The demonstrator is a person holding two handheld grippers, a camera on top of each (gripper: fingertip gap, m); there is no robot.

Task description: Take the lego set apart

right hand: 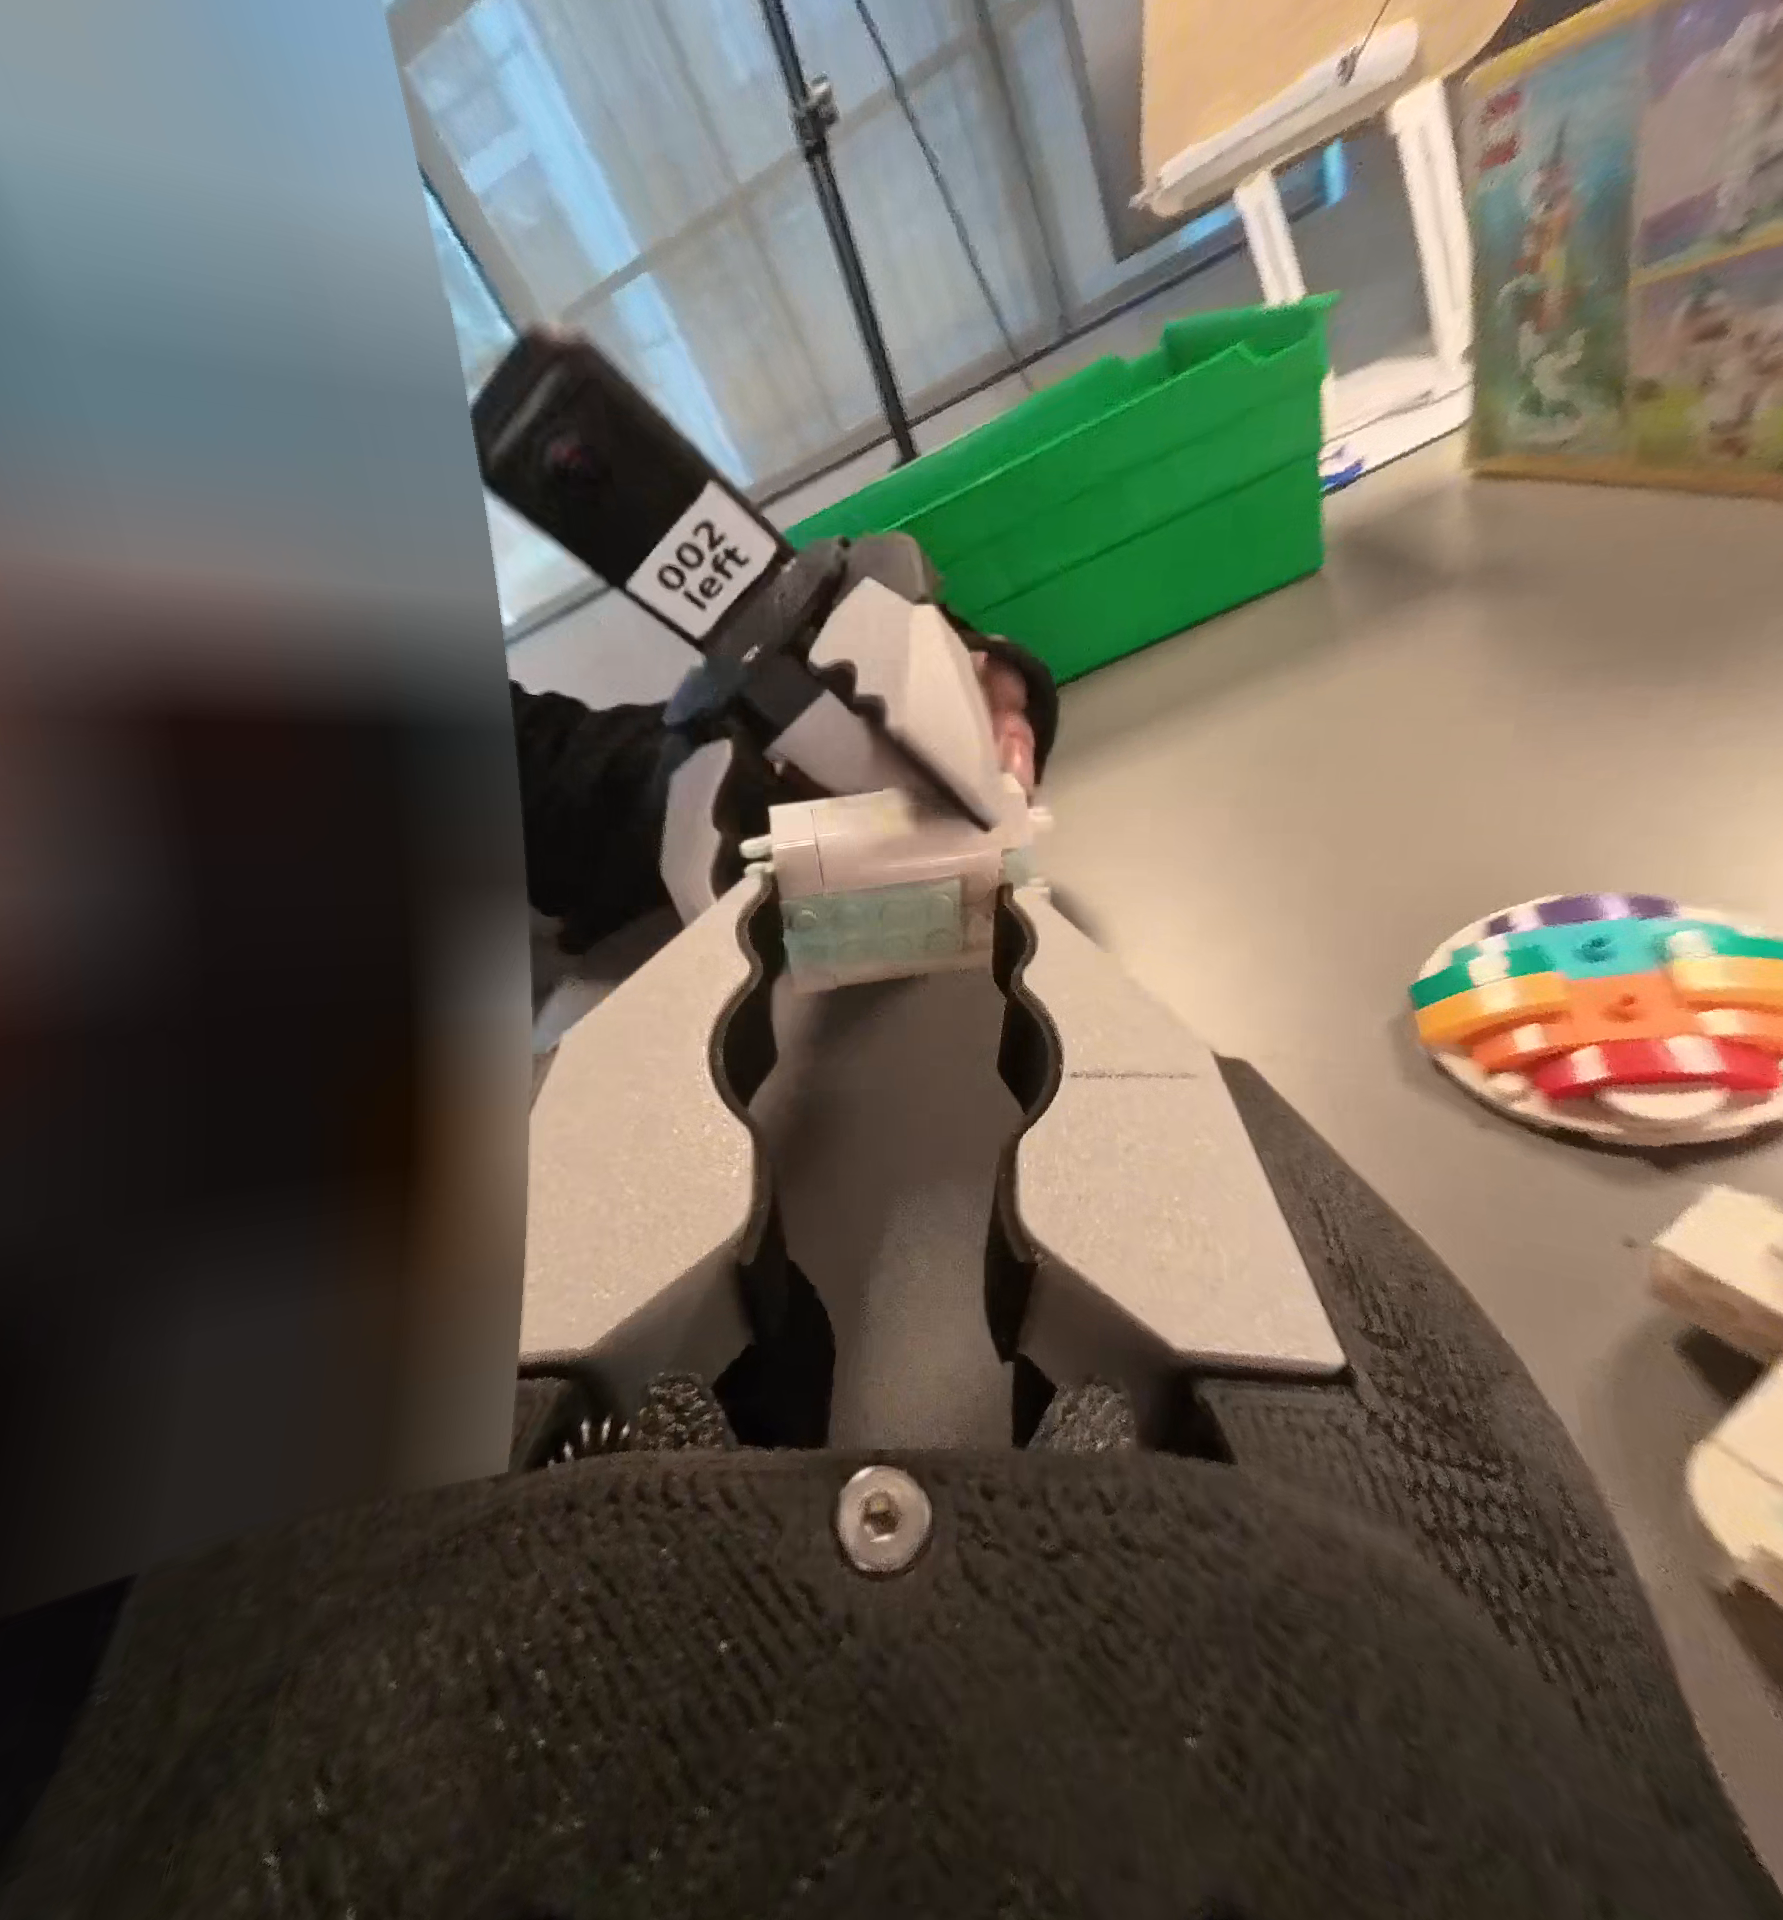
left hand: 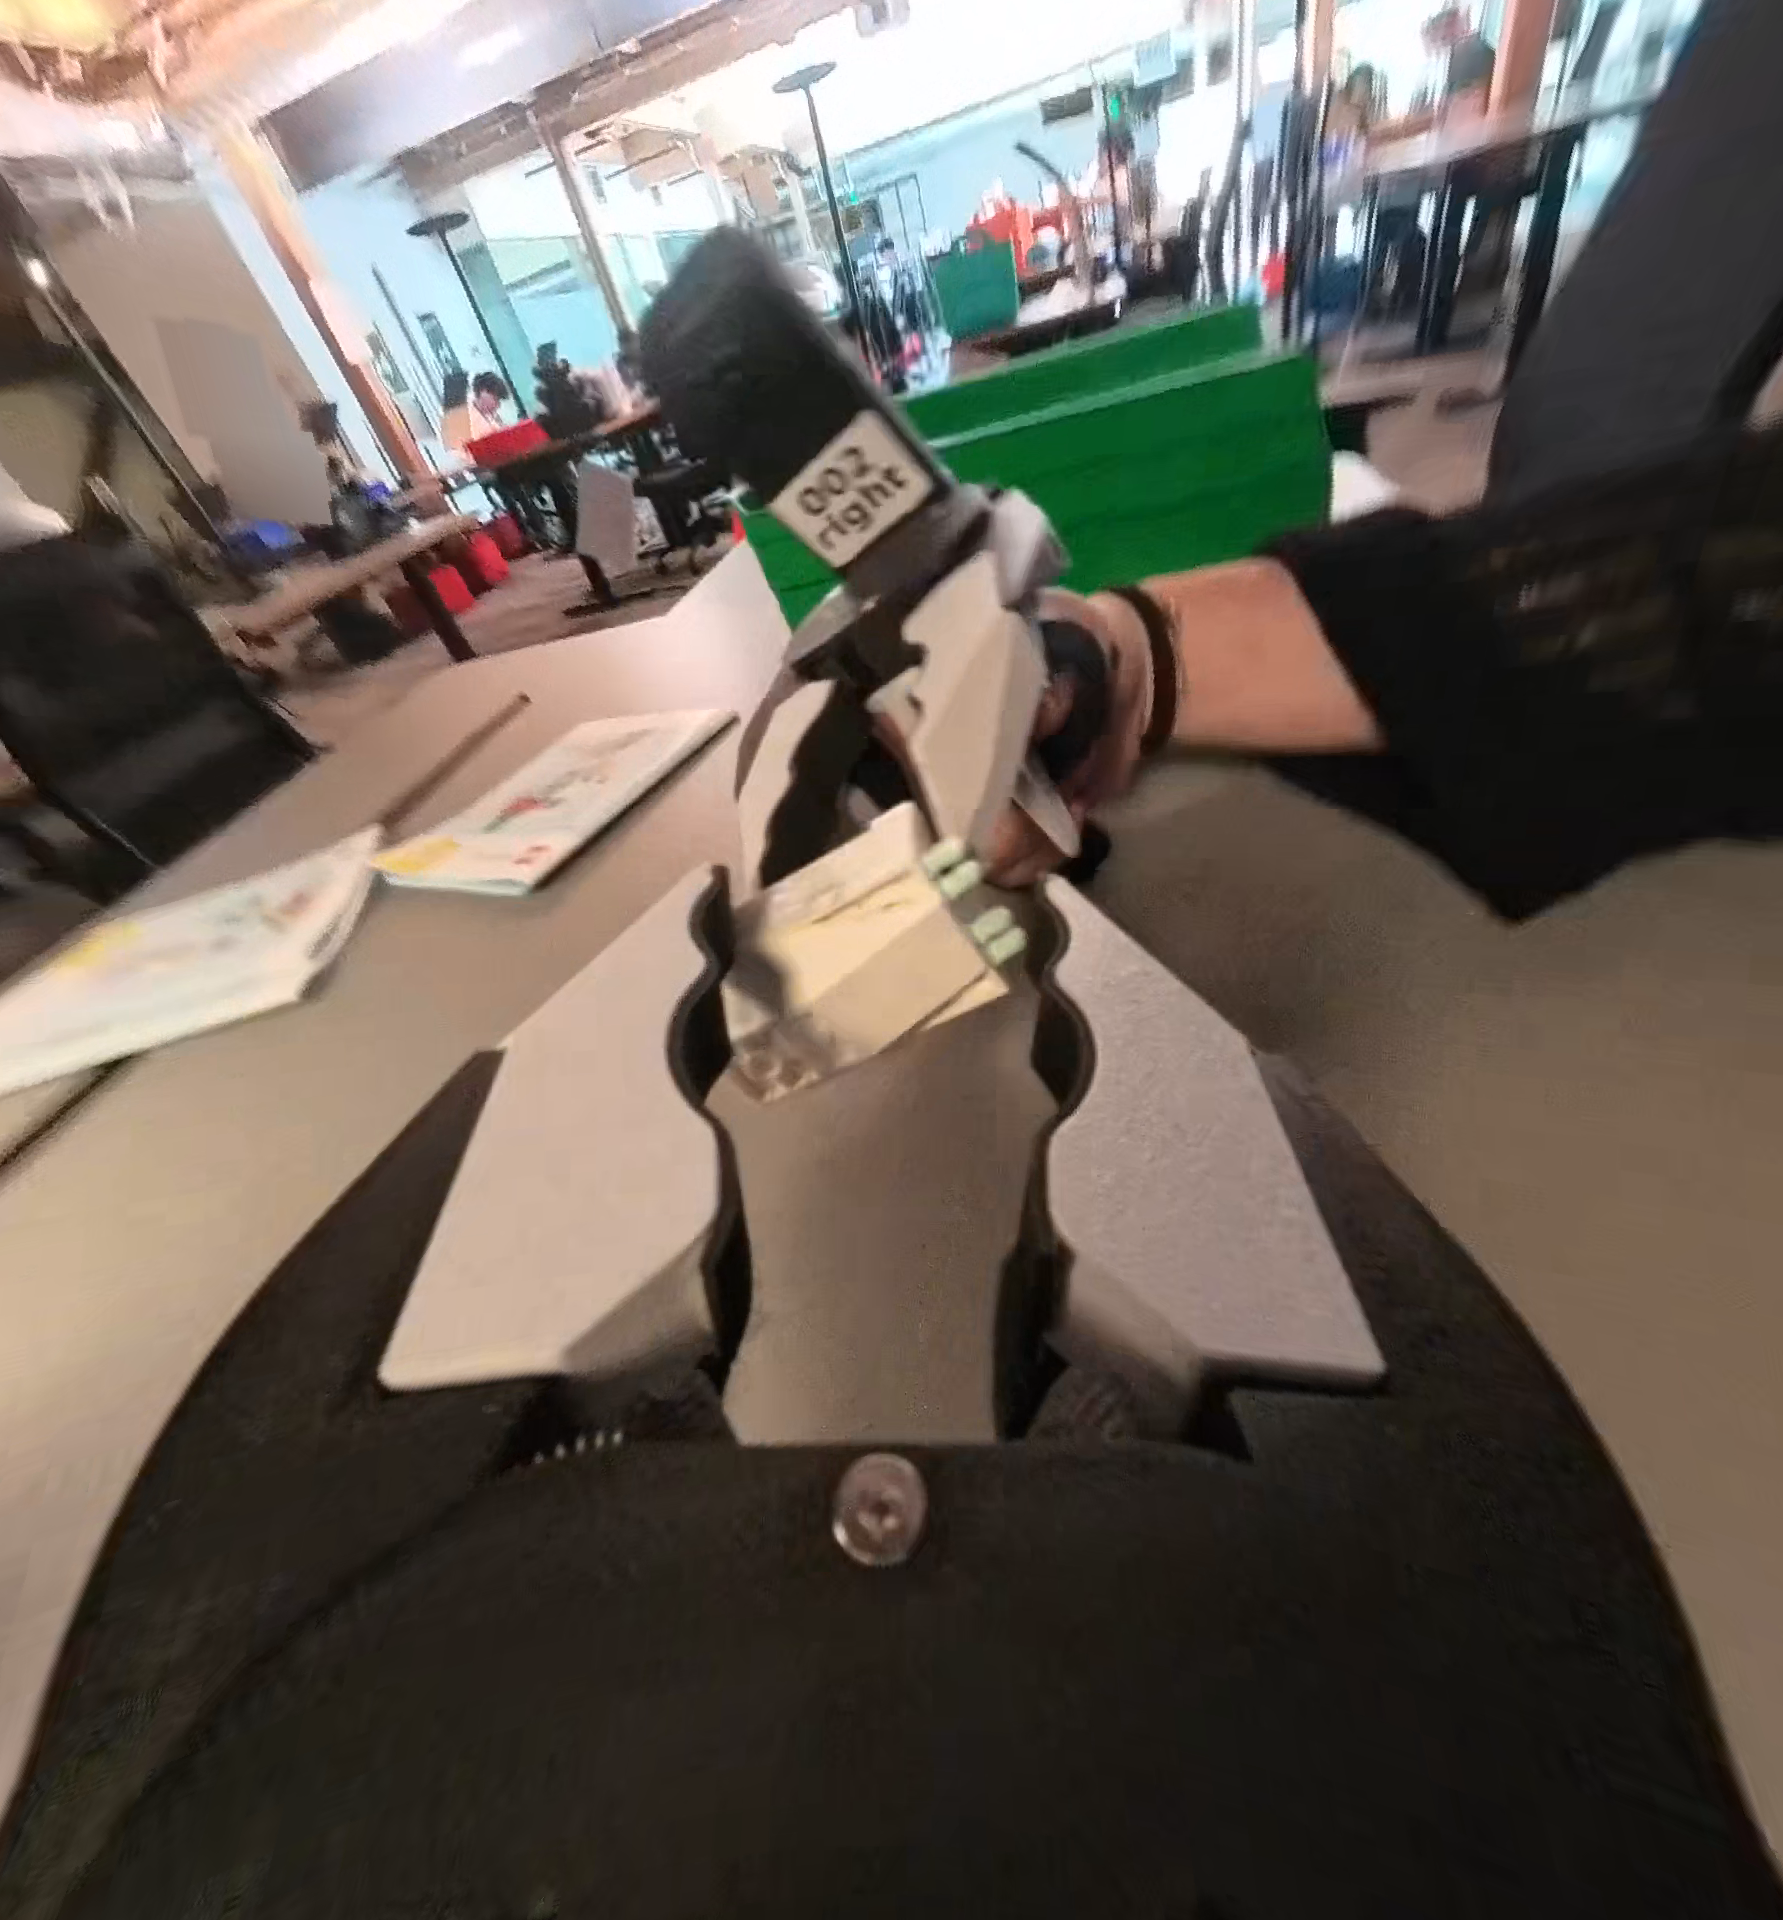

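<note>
A white lego block with pale green pieces (left hand: 856, 951) is held above the grey table between both grippers. My left gripper (left hand: 871, 940) is shut on its near end. The right gripper (left hand: 866, 821) comes down from above and clamps its far end. In the right wrist view my right gripper (right hand: 882, 930) is shut on the same block (right hand: 882, 914), whose pale green studded plate faces the camera. The left gripper (right hand: 866, 727) grips it from the far side. A round white lego plate with rainbow arcs (right hand: 1635, 1013) lies on the table to the right.
A green bin (left hand: 1126, 457) stands behind the block; it also shows in the right wrist view (right hand: 1095, 520). Two instruction booklets (left hand: 554, 800) lie at left. The lego box (right hand: 1656, 249) stands at back right. White lego chunks (right hand: 1770, 1382) lie at right. A blurred patch covers the left of that view.
</note>
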